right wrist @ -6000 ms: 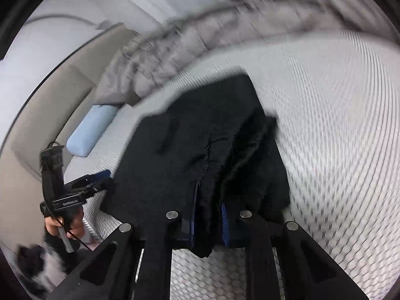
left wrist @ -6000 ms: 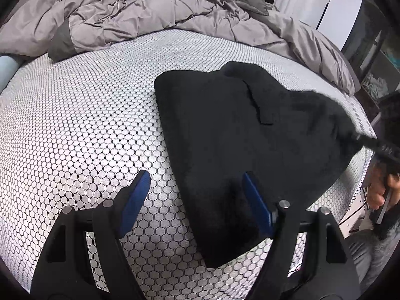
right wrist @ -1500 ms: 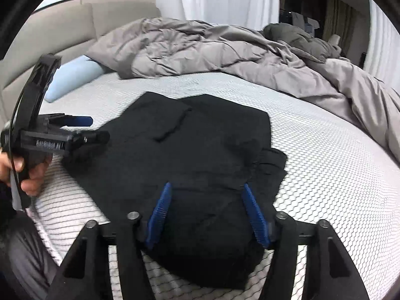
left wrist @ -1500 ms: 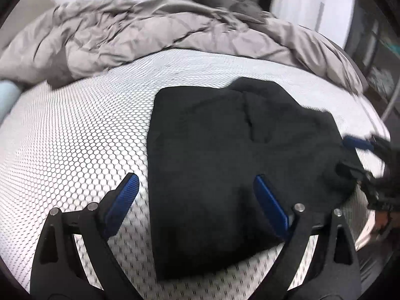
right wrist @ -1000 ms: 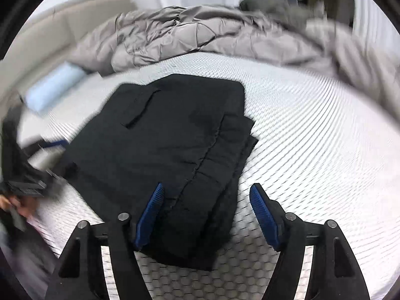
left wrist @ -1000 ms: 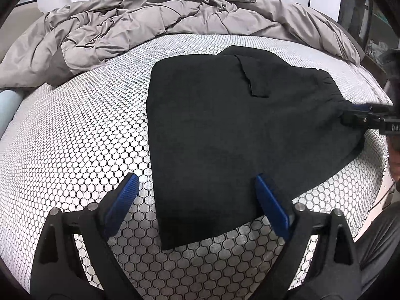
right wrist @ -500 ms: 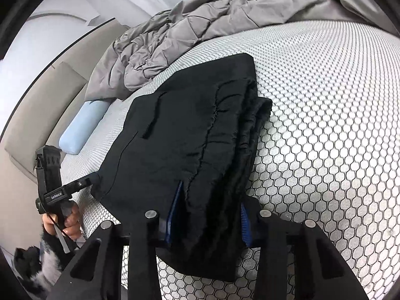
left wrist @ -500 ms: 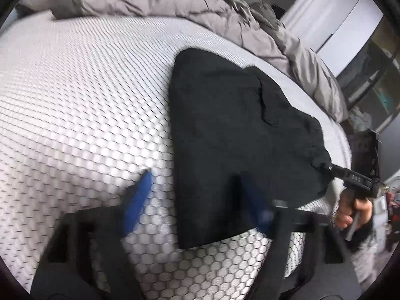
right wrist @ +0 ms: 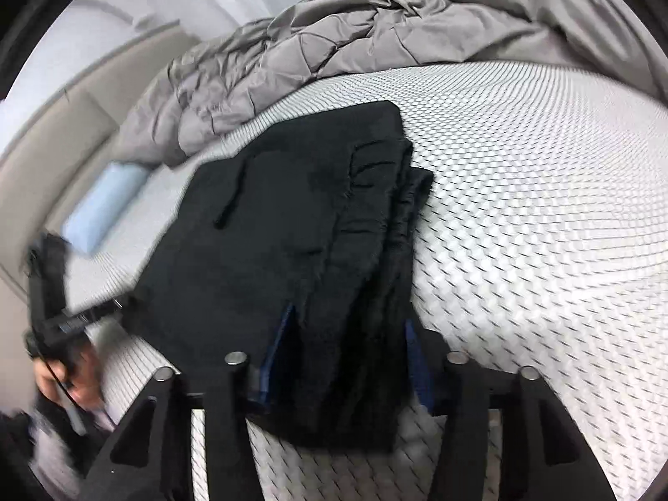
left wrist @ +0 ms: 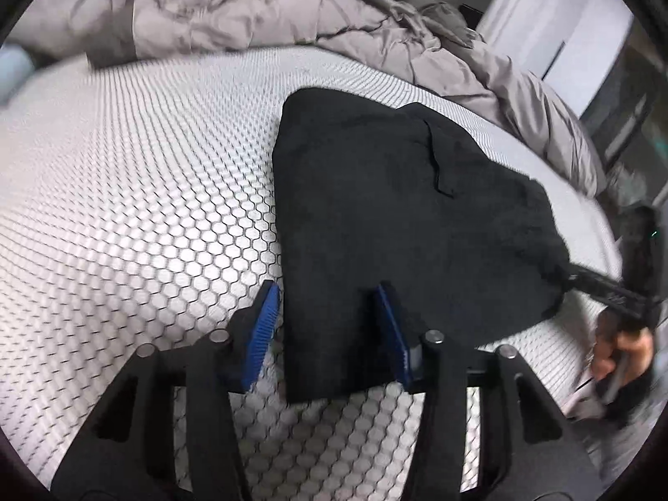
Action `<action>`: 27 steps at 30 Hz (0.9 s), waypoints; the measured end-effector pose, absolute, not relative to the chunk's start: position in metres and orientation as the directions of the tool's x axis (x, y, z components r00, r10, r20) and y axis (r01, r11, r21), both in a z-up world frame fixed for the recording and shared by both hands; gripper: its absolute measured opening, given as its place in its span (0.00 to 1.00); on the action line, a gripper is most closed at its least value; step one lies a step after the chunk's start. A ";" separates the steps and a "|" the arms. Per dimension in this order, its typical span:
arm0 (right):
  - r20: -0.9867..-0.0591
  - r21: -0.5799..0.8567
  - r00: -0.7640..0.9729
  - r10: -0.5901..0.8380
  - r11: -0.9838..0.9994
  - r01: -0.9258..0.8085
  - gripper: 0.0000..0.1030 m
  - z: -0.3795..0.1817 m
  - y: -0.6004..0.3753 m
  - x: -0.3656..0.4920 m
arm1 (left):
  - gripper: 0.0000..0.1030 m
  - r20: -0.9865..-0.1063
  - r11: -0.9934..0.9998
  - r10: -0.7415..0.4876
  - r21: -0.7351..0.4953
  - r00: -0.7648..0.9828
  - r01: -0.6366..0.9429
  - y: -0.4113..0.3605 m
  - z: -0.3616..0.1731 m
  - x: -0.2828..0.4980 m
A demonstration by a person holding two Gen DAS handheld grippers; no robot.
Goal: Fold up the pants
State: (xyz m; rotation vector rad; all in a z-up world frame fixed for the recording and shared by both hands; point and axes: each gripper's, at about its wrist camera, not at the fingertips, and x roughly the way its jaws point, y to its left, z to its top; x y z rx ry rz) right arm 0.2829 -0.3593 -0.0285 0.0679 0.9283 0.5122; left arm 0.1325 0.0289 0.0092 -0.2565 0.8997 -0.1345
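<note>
at six o'clock in the left wrist view, the left gripper (left wrist: 327, 330) has its jaws half narrowed around the near corner of the black pants (left wrist: 401, 208), having just closed; whether the blue pads (left wrist: 264, 330) press the cloth cannot be told. the right gripper (right wrist: 346, 355) straddles the stacked waistband end of the pants (right wrist: 292, 225), its jaws just reopening, grip unclear. the folded pants lie on the honeycomb mattress (left wrist: 125, 192). at twelve o'clock, farther off, a grey duvet (left wrist: 259, 8) is heaped; a light blue pillow (right wrist: 104, 204) sits at nine o'clock.
</note>
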 end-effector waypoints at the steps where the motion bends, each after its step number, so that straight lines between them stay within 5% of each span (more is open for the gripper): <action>1: -0.748 0.260 0.491 0.446 0.878 -0.402 0.57 -0.028 -0.364 0.277 | 0.45 -0.757 0.969 -0.202 -0.245 0.622 0.017 0.025 0.012 0.128; 10: -0.700 0.185 0.611 0.371 0.920 -0.347 0.85 -0.011 -0.402 0.241 | 0.47 -0.726 0.988 -0.102 -0.151 0.680 -0.014 0.021 0.030 0.107; 14: -0.628 0.210 0.646 0.434 0.894 -0.396 0.99 0.008 -0.389 0.229 | 0.71 -0.680 0.990 -0.071 -0.136 0.730 -0.031 0.017 0.042 0.088; 21: -0.548 0.043 0.740 0.391 0.896 -0.442 1.00 0.027 -0.350 0.201 | 0.98 -0.608 0.997 -0.046 -0.077 0.793 -0.001 -0.004 0.065 0.054; 27: -0.534 0.003 0.749 0.393 0.886 -0.463 1.00 0.026 -0.341 0.187 | 0.99 -0.572 0.998 -0.042 -0.056 0.819 0.012 -0.017 0.075 0.036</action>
